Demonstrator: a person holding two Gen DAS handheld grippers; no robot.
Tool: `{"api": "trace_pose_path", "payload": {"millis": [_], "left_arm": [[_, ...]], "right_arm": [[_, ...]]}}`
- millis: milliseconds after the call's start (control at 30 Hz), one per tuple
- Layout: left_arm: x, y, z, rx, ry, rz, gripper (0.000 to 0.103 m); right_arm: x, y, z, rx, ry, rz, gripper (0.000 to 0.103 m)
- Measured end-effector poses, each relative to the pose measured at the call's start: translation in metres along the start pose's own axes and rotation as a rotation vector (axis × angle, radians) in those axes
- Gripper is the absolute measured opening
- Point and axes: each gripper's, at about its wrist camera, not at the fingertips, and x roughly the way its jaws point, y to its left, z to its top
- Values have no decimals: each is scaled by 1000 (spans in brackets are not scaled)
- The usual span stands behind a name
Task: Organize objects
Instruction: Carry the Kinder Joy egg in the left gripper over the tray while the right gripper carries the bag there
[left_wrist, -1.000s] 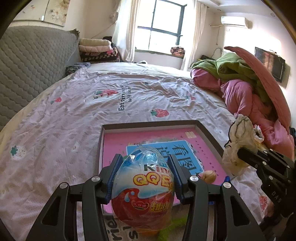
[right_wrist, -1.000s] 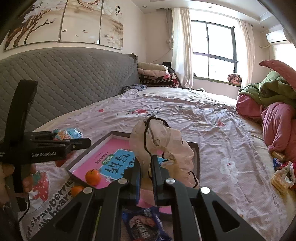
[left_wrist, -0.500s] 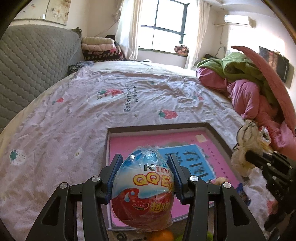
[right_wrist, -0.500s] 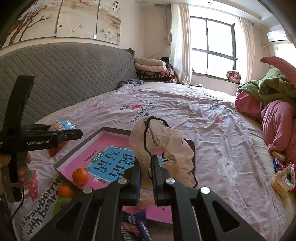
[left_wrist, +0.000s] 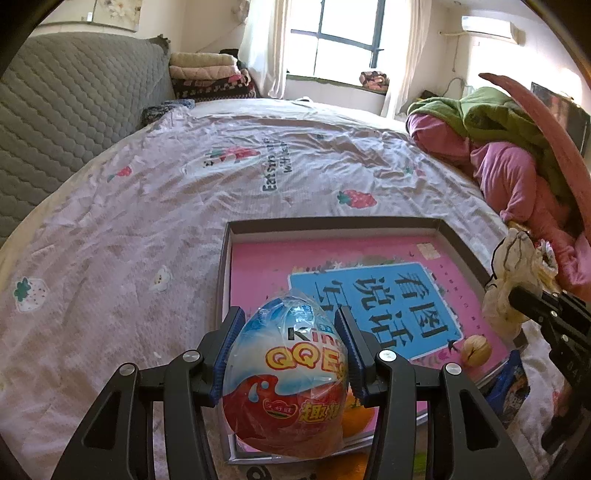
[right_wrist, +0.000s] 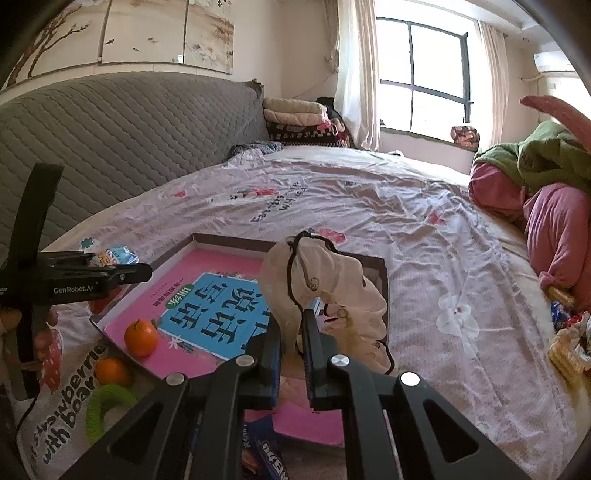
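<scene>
Here we hold a wrapped toy egg (left_wrist: 286, 373) clamped in our left gripper (left_wrist: 288, 354) over the tray (left_wrist: 332, 224), while our right gripper (right_wrist: 291, 332) pinches a cloth pouch (right_wrist: 321, 288) above the same tray's near side.

Grey quilted headboard (right_wrist: 122, 125), folded blankets (left_wrist: 210, 75), window (right_wrist: 424, 81), heaped pink-and-green bedding (left_wrist: 509, 155).

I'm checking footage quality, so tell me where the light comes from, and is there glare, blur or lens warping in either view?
Left wrist view: daylight from the window blows out the panes; the egg toy wrapper shows shiny highlights, print still sharp. Right wrist view: the window is also overexposed; the cloth bag is evenly lit. Both: fisheye bends the bed outline, dark corner vignetting, no obvious motion blur.
</scene>
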Motion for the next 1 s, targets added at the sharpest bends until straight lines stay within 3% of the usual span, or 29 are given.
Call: {"api": "trace_pose_path", "payload": {"millis": [467,800,1000], "left_arm": [[23,-3,-14,24,64,28,52],[27,-8,-18,41,76,35,52],[27,-7,-18,39,77,35,52]], "right_arm": [[32,-15,-14,83,128,20,11],[37,-16,-17,108,151,38,11],[37,-13,-17,100,155,42,28]]}}
